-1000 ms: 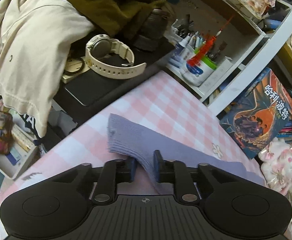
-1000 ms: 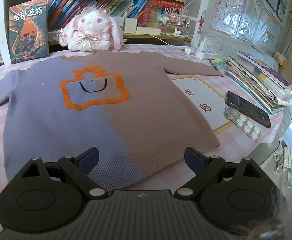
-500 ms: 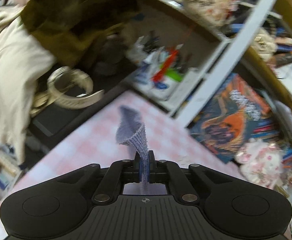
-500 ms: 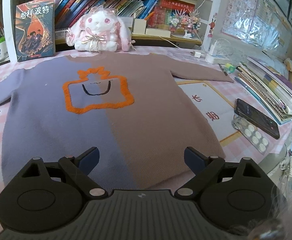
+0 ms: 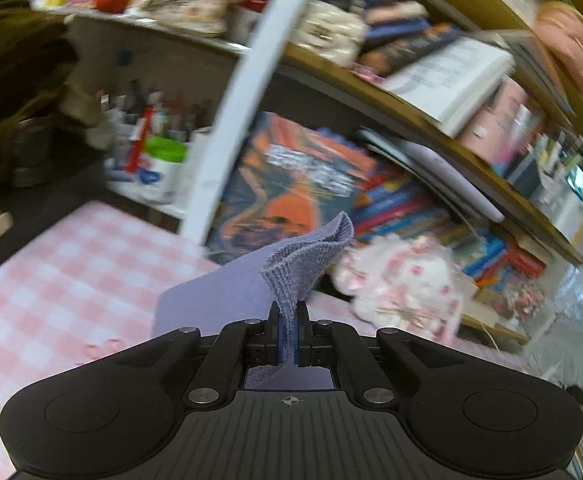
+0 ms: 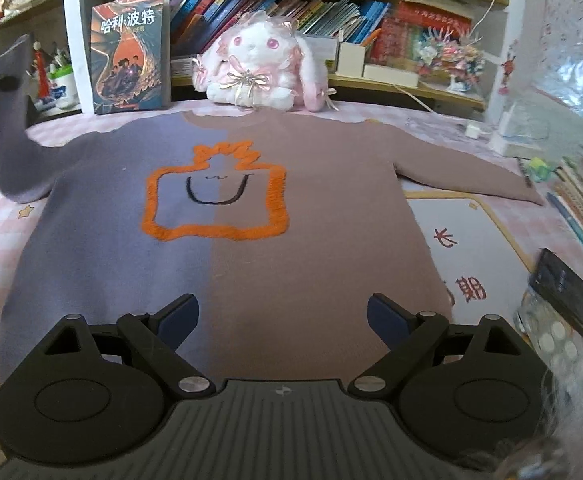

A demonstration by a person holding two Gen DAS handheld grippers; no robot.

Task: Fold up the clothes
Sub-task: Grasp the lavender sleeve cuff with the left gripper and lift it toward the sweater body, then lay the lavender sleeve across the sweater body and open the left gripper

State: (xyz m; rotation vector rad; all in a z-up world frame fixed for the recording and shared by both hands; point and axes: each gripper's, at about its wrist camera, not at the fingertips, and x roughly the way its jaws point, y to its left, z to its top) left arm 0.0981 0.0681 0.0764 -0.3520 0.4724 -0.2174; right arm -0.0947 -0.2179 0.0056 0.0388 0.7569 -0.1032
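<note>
My left hand-held gripper (image 5: 287, 330) pinches the ribbed cuff (image 5: 305, 258) of the sweater's purple sleeve (image 6: 11, 128), held up off the table (image 6: 491, 236) at the far left. The sweater (image 6: 227, 216), half purple and half brown with an orange outline on the chest, lies flat on the pink checked table in front of me. My right hand-held gripper (image 6: 283, 312) is spread wide over its near hem, holding nothing. A plush rabbit (image 6: 259, 76) sits just beyond the collar.
</note>
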